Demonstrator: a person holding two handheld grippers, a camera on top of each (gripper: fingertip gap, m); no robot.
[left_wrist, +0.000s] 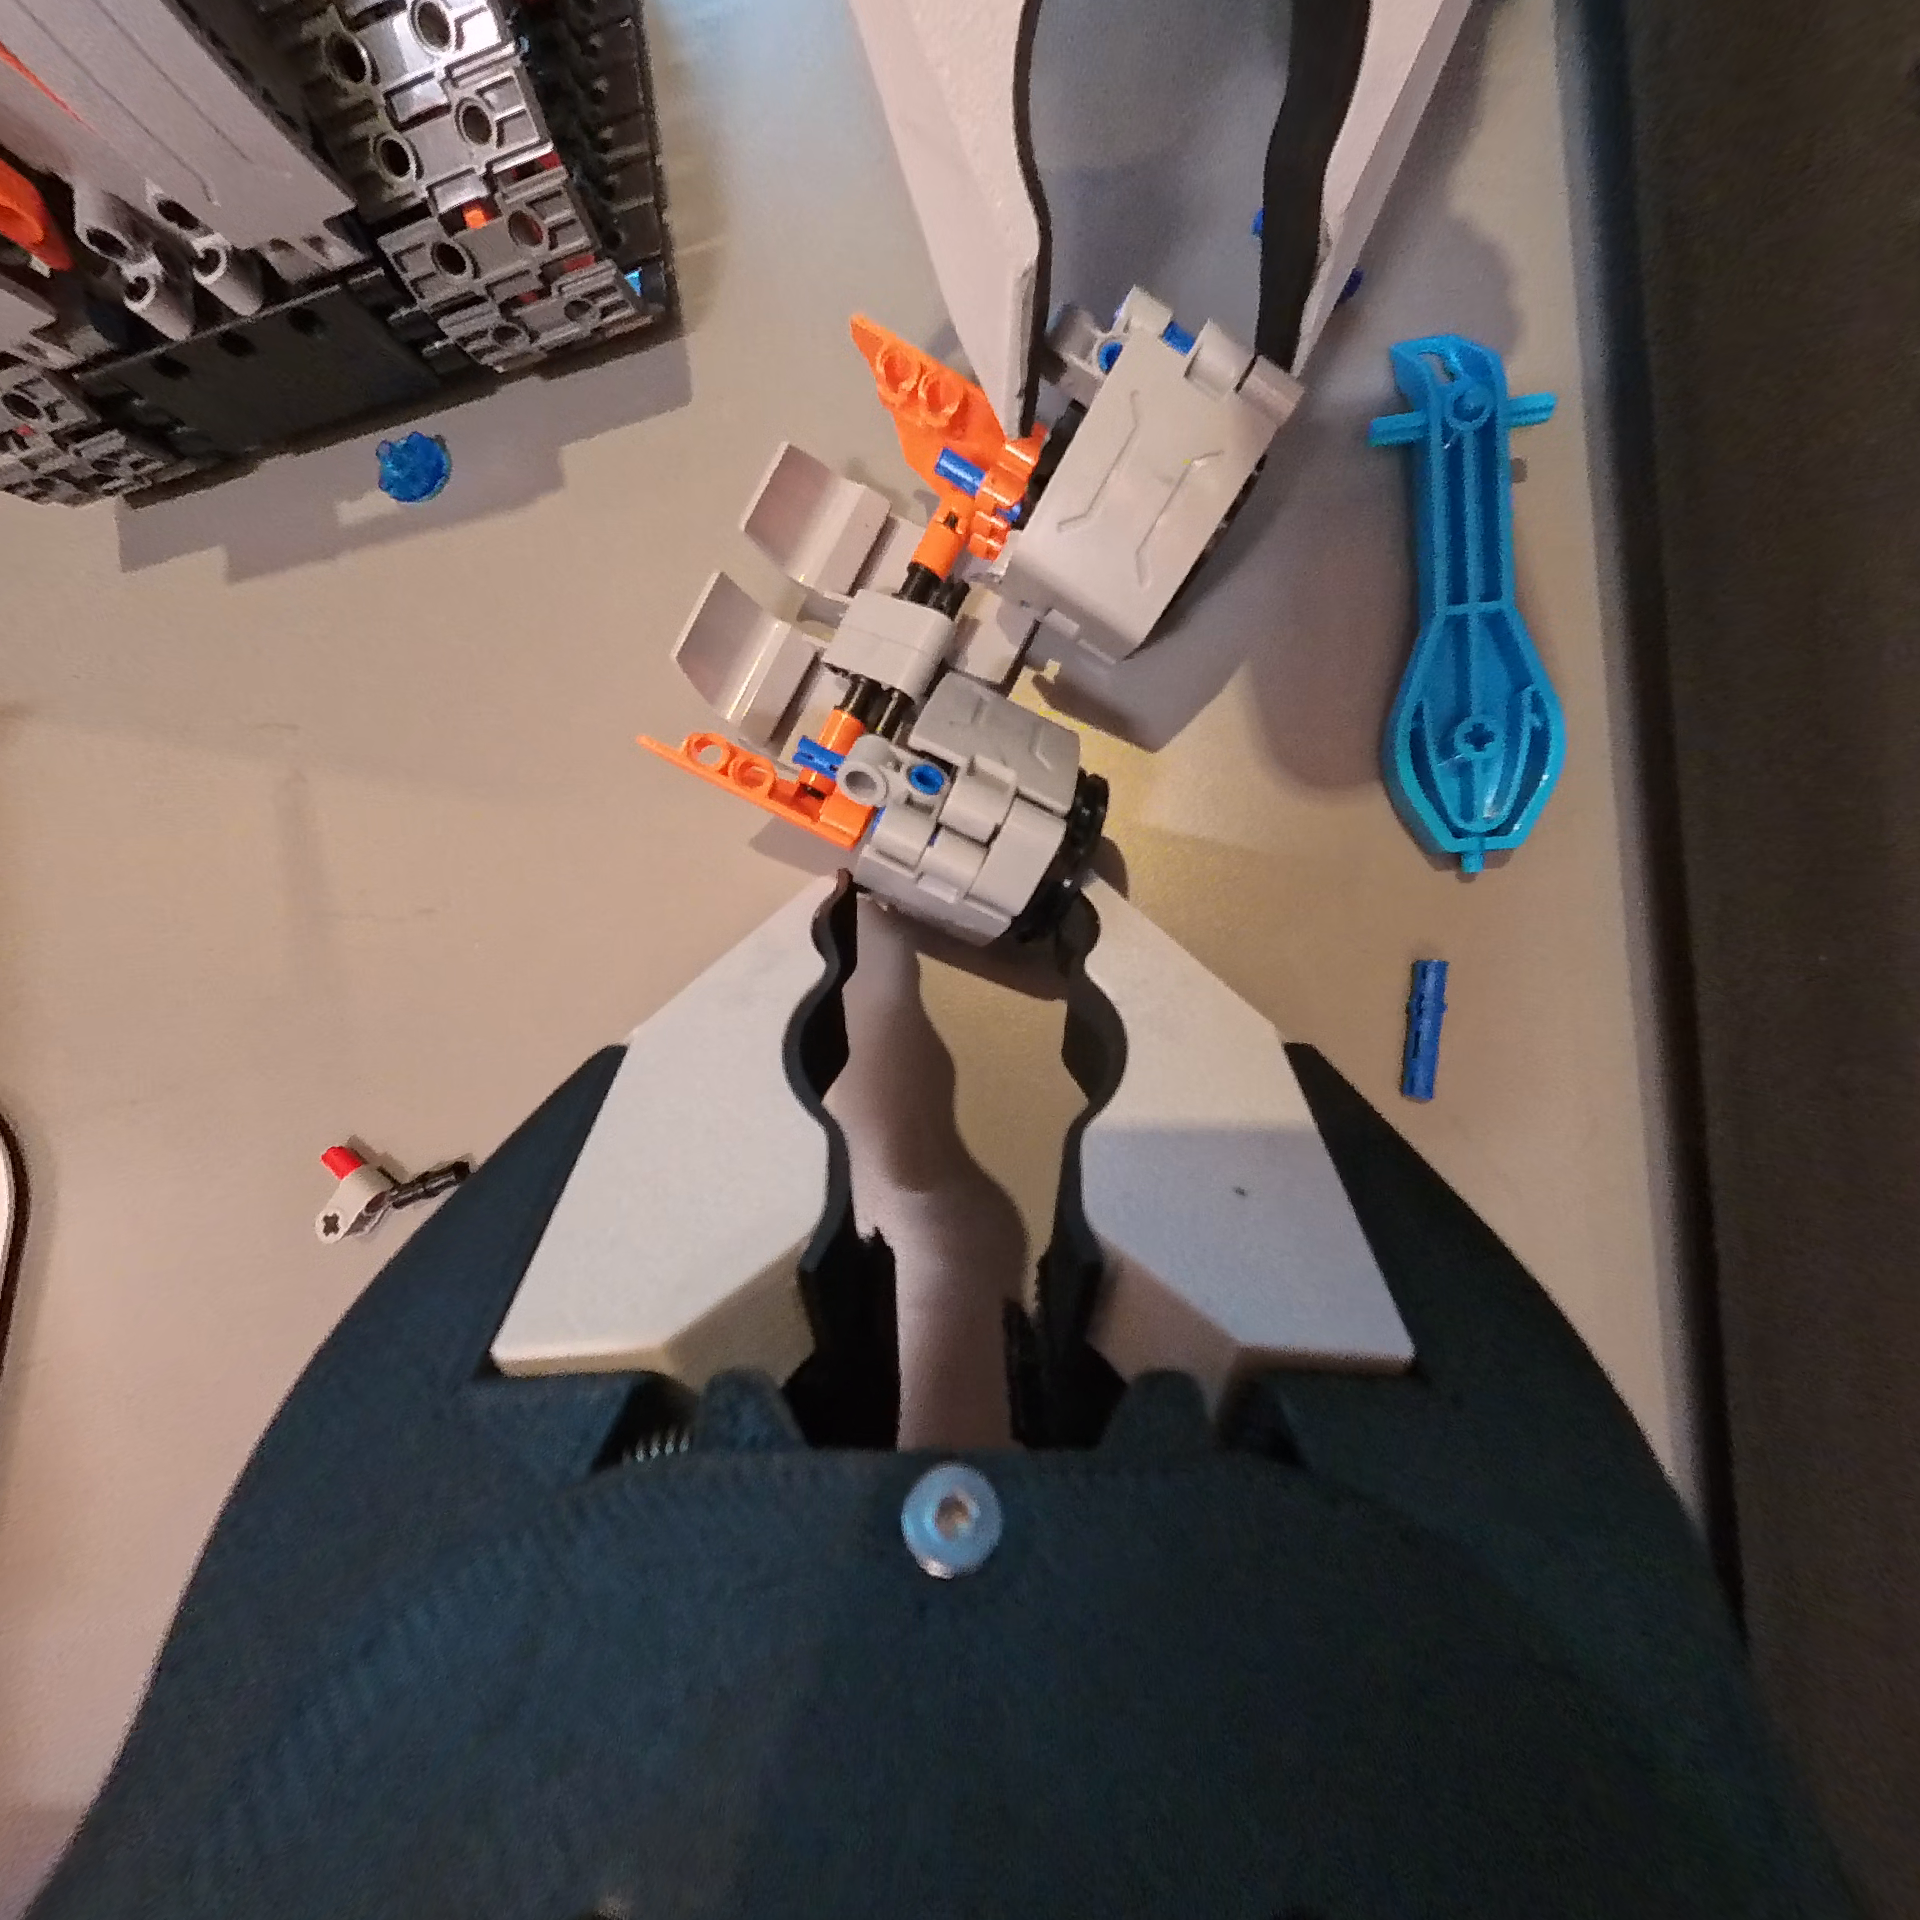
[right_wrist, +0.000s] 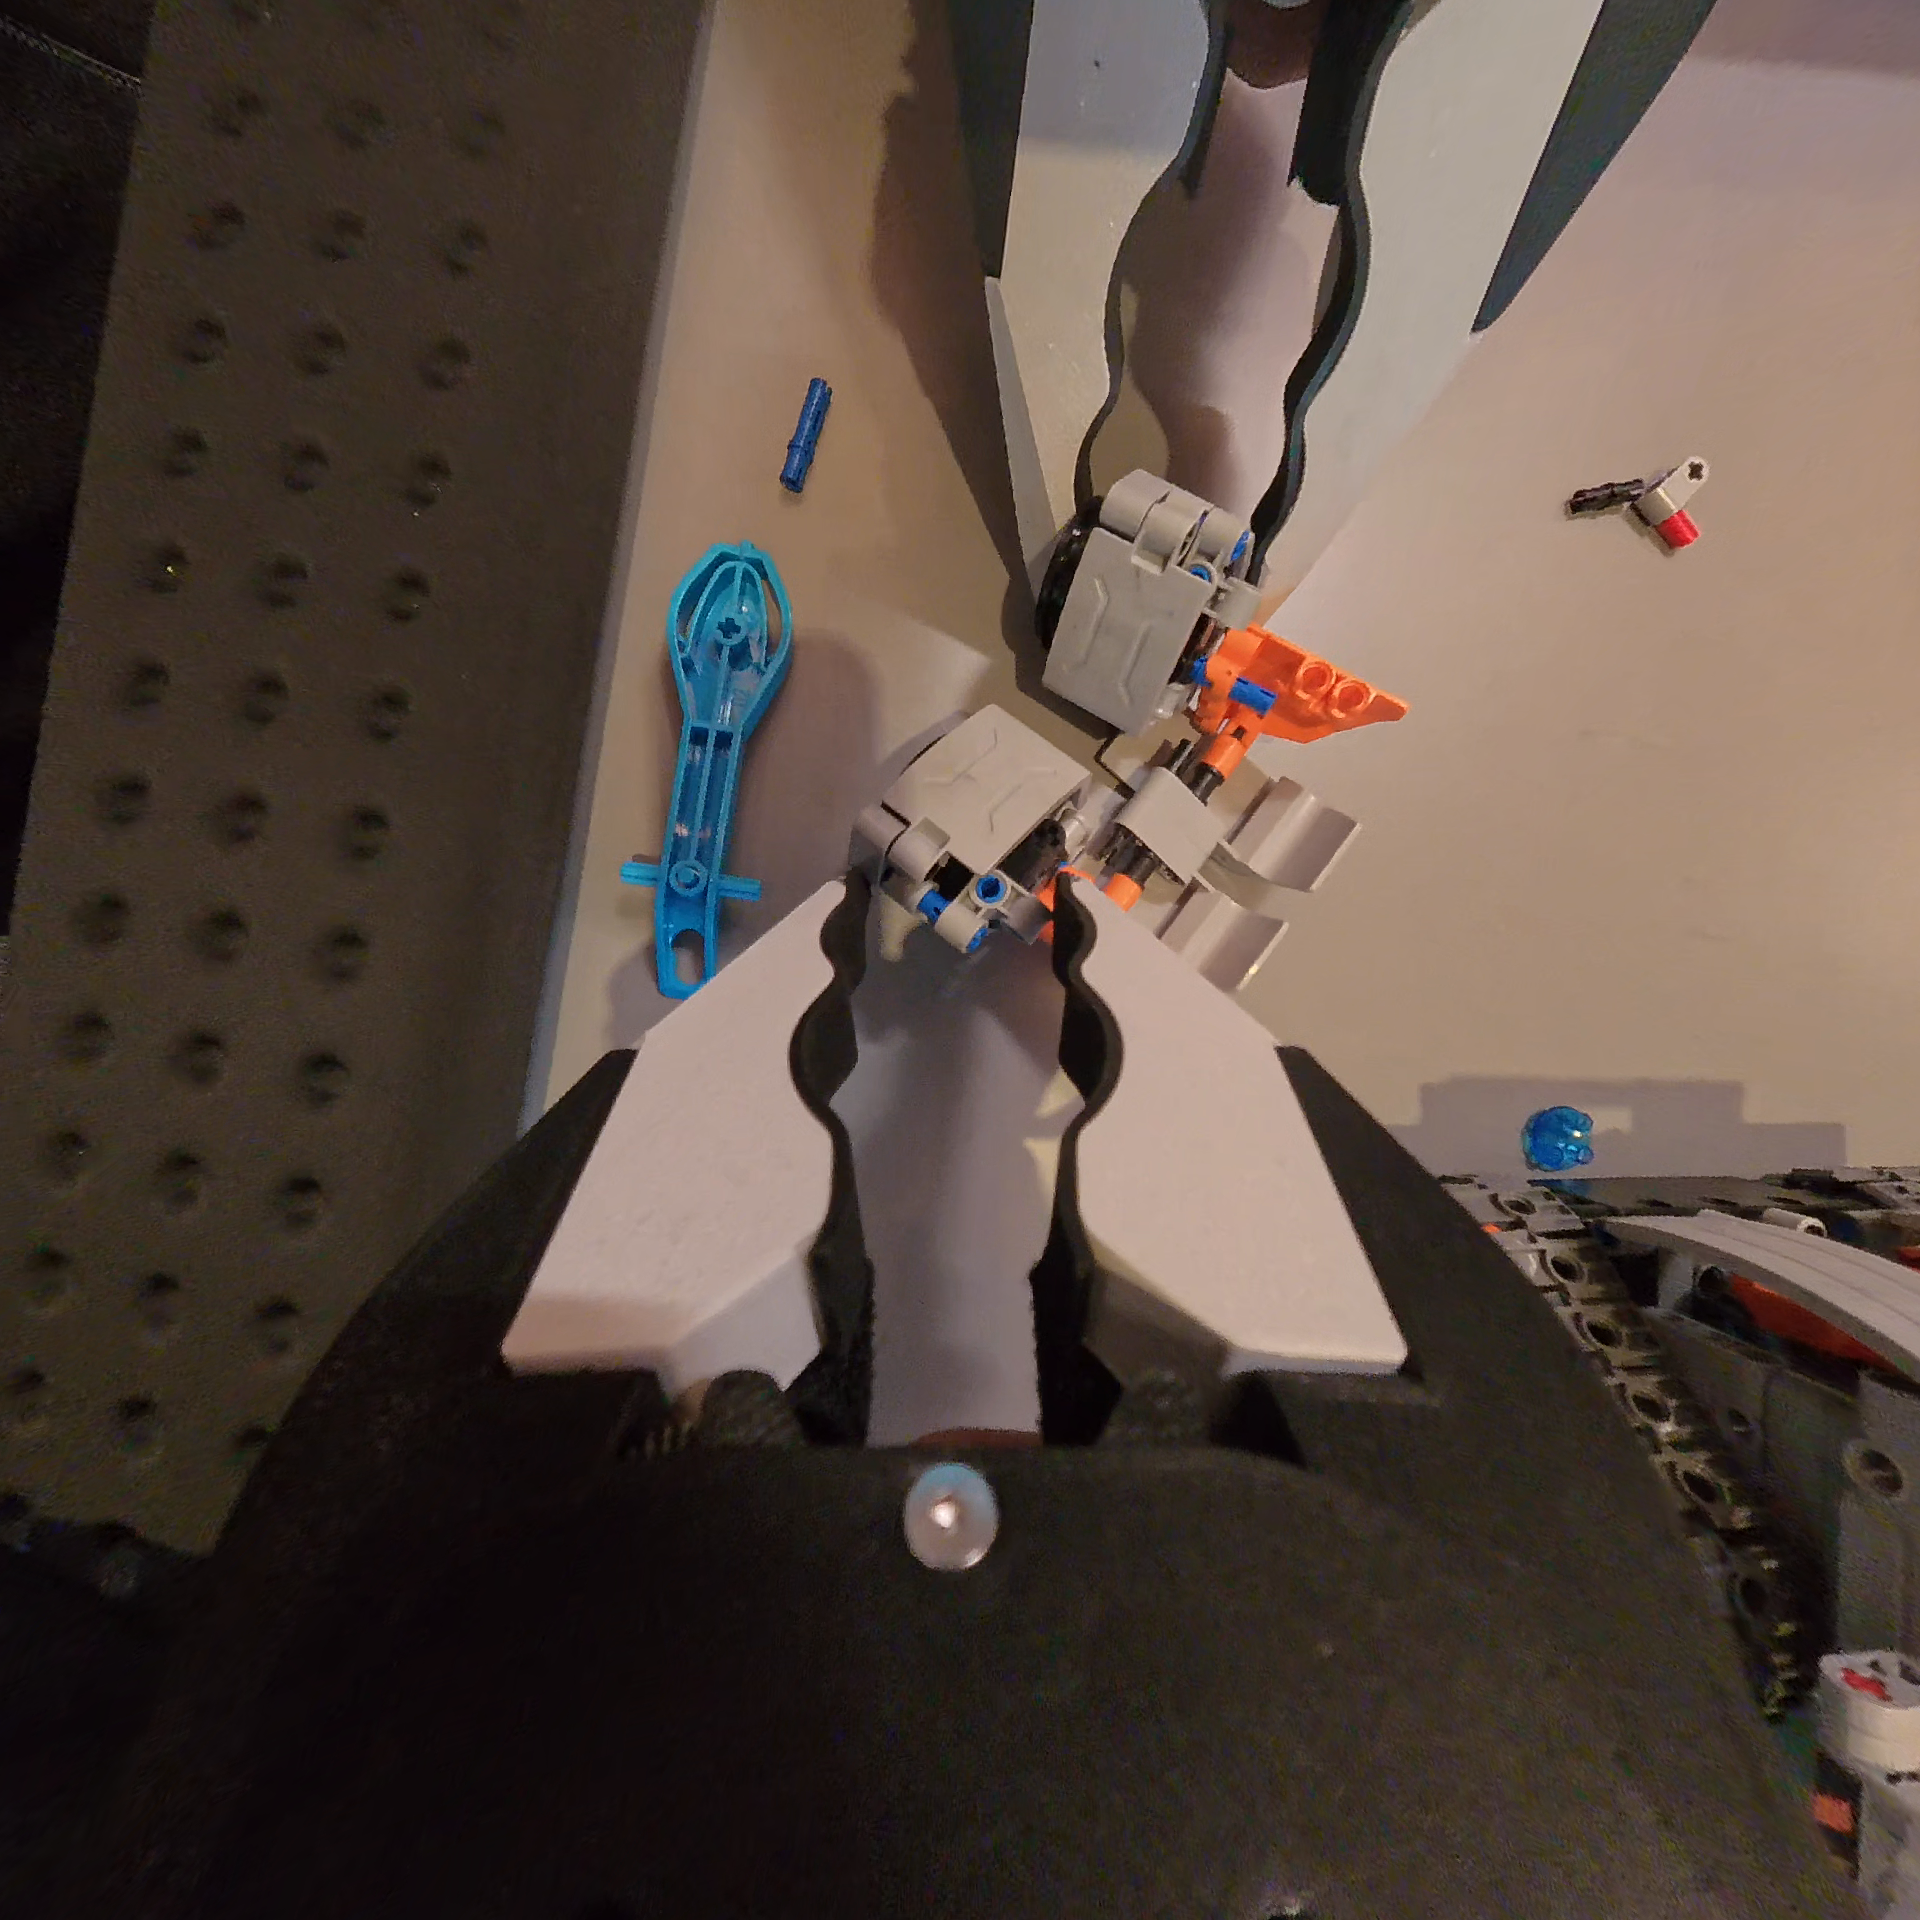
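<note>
Two hand-held grippers faced each other over a beige surface (left_wrist: 260, 831), each clamped on one end of a small grey, orange and blue brick model (left_wrist: 904, 644). The left hand-held gripper (left_wrist: 961, 914) had its jaws partly closed around the model's near grey pod, fingertips pressing both sides. The right hand-held gripper (right_wrist: 961, 909) gripped the opposite grey pod the same way, jaws narrowed onto it. The model hung between them, its orange fins and grey curved panels sticking out to one side. A light blue spoon-shaped plastic piece (left_wrist: 1465, 623) lay flat just beside the model, near the surface's edge, with a small dark blue pin (left_wrist: 1421, 1029) close by. A translucent blue round stud (left_wrist: 412, 465) sat beside a large grey and black brick assembly (left_wrist: 312, 229). A small grey and red connector (left_wrist: 358, 1195) lay well apart from the model.
</note>
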